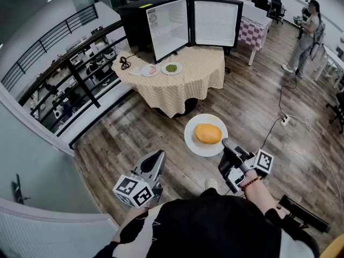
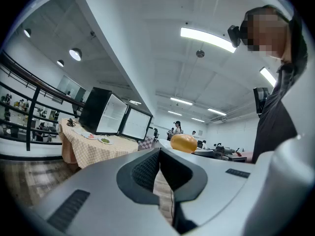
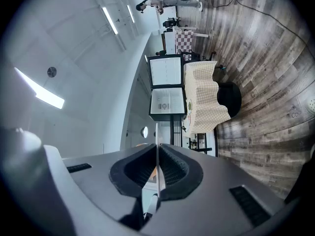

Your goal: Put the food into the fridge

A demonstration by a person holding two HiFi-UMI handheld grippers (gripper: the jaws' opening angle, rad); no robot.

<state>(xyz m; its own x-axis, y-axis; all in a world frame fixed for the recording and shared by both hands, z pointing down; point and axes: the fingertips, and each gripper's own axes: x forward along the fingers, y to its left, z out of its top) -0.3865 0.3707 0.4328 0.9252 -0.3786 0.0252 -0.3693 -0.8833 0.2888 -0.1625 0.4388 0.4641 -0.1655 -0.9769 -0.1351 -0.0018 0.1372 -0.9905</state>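
My right gripper (image 1: 226, 149) is shut on the rim of a white plate (image 1: 193, 144) that carries an orange, rounded piece of food (image 1: 207, 134), held above the wooden floor. In the right gripper view the plate (image 3: 156, 146) shows edge-on between the jaws. My left gripper (image 1: 153, 164) hangs at the lower left, shut and holding nothing; the food (image 2: 183, 143) shows just past its jaws. The black fridge (image 1: 161, 20) stands on a round table (image 1: 183, 82) ahead with its door (image 1: 215, 21) wide open and white shelves bare. Two small plates (image 1: 150, 70) with food lie on the table before it.
A railing (image 1: 70, 63) and a white wall close off the left side. A person (image 1: 306, 34) stands at the far right. A power strip (image 1: 285, 120) and cable lie on the floor. A second checked table (image 1: 252, 31) stands behind the fridge.
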